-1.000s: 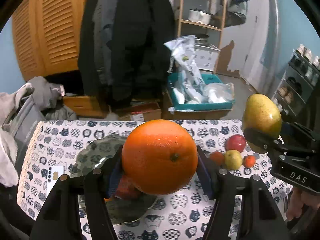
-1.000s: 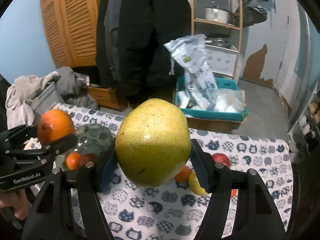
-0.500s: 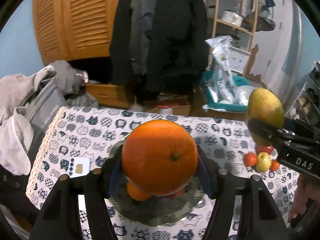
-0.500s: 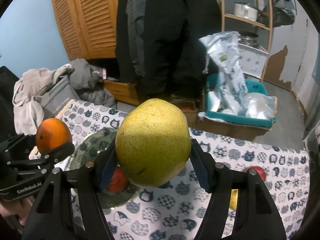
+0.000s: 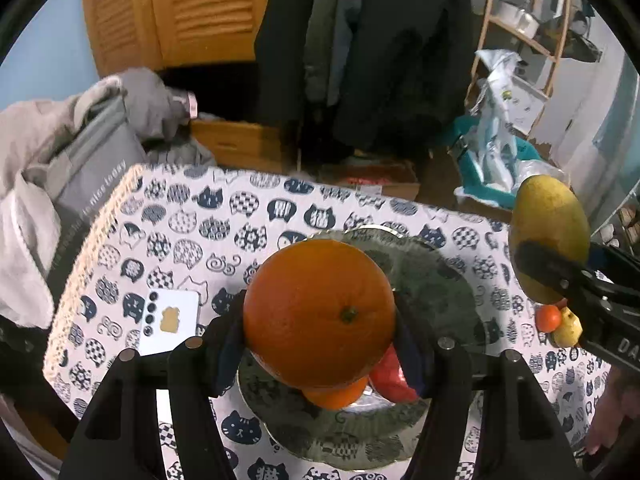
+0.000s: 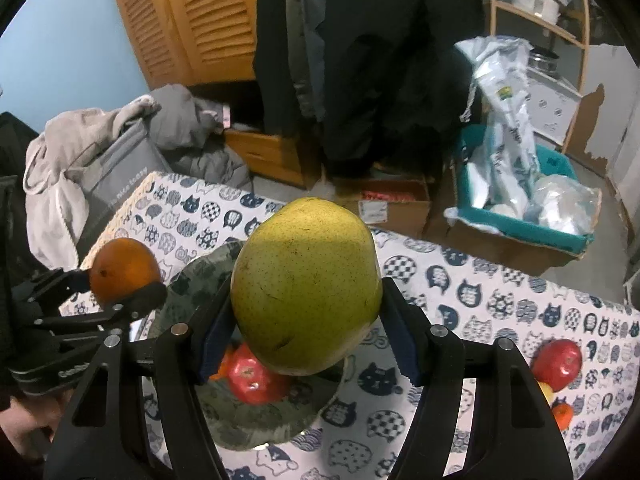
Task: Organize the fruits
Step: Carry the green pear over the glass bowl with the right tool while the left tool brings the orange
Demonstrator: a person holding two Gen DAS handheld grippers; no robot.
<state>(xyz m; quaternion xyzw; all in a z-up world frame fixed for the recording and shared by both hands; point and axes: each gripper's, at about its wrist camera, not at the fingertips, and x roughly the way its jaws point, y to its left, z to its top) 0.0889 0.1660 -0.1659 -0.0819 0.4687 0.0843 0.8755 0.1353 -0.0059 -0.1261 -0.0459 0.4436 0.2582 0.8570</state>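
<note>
My left gripper (image 5: 320,332) is shut on a large orange (image 5: 319,312) and holds it above the dark green plate (image 5: 432,276). A small orange (image 5: 336,396) and a red apple (image 5: 390,376) lie on the plate under it. My right gripper (image 6: 306,344) is shut on a big yellow-green pear (image 6: 306,296), above the plate's (image 6: 200,280) right part, over a red apple (image 6: 252,378). The left gripper with its orange (image 6: 122,272) shows at the left in the right wrist view. The pear (image 5: 550,236) shows at the right in the left wrist view.
Loose fruit lies on the cat-print tablecloth to the right: a red apple (image 6: 558,362), a small orange (image 5: 548,318) and a yellow fruit (image 5: 568,328). A white phone (image 5: 170,320) lies left of the plate. Bags, clothes and boxes stand beyond the table's far edge.
Both grippers have moved left with their fruit, from over the loose fruit pile to above the plate. Both grips are unchanged.
</note>
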